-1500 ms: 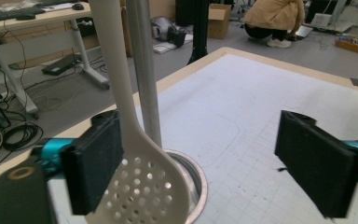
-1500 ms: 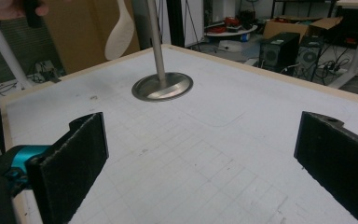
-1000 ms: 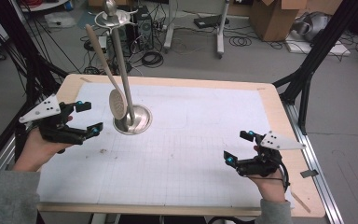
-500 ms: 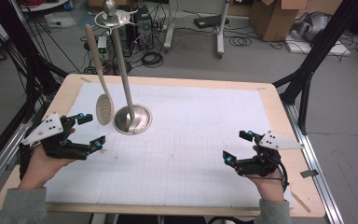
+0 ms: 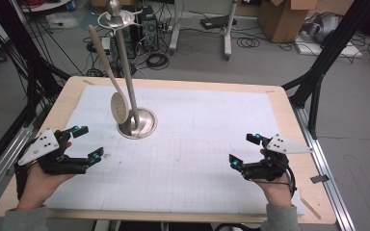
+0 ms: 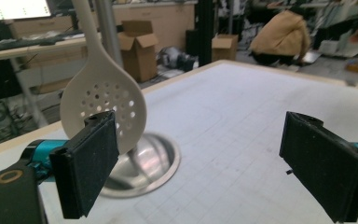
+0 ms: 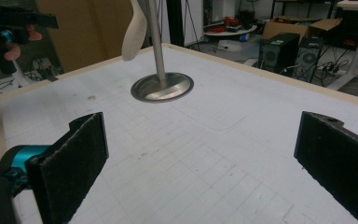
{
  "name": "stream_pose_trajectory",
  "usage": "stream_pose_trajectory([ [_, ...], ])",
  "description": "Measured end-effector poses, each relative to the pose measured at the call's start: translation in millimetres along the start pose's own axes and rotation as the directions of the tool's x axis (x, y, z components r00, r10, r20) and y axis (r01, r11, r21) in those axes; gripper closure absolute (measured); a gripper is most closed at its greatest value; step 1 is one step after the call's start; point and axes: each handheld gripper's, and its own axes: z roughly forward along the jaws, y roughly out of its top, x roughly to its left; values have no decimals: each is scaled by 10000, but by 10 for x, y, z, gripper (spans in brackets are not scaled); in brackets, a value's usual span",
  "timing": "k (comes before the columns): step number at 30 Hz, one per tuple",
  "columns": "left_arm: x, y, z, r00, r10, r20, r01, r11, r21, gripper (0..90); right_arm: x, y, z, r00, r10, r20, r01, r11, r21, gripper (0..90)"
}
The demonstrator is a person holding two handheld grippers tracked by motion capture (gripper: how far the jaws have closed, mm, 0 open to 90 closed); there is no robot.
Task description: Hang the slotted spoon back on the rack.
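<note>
A metal stand [image 5: 137, 126] with a round base and a tall pole rises at the table's back left. A pale slotted spoon [image 5: 120, 107] hangs from its top, the perforated head just above the base. My left gripper [image 5: 87, 142] is open near the table's left edge, in front and to the left of the stand, with nothing between its jaws. In the left gripper view the spoon [image 6: 105, 107] and the base [image 6: 140, 163] lie beyond the open gripper [image 6: 209, 172]. My right gripper [image 5: 243, 149] is open and empty at the front right. In the right gripper view the stand [image 7: 162, 87] is far ahead of the gripper [image 7: 205, 168].
White gridded paper [image 5: 202, 144] covers the wooden table [image 5: 289, 110]. Black frame posts stand at both sides, with a rail along the right edge. Boxes, cables and computer cases lie on the floor beyond the table. A person crouches far off in the left gripper view.
My left gripper has moved down and toward the table's near edge, away from the stand. The hanging spoon has swung left and back. The right gripper has stayed put.
</note>
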Motion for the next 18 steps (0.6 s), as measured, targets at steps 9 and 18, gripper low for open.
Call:
stream_pose_trajectory([
  [9,46,-95,-188,9978,-468,-462,459,9987,-201,121,-8,5,12,9999,-119,-2,119,9997,-206,17],
  [18,115,-141,-332,9922,-669,-1049,622,9969,-475,118,-60,-64,5,9999,-149,-61,145,9981,-596,17],
])
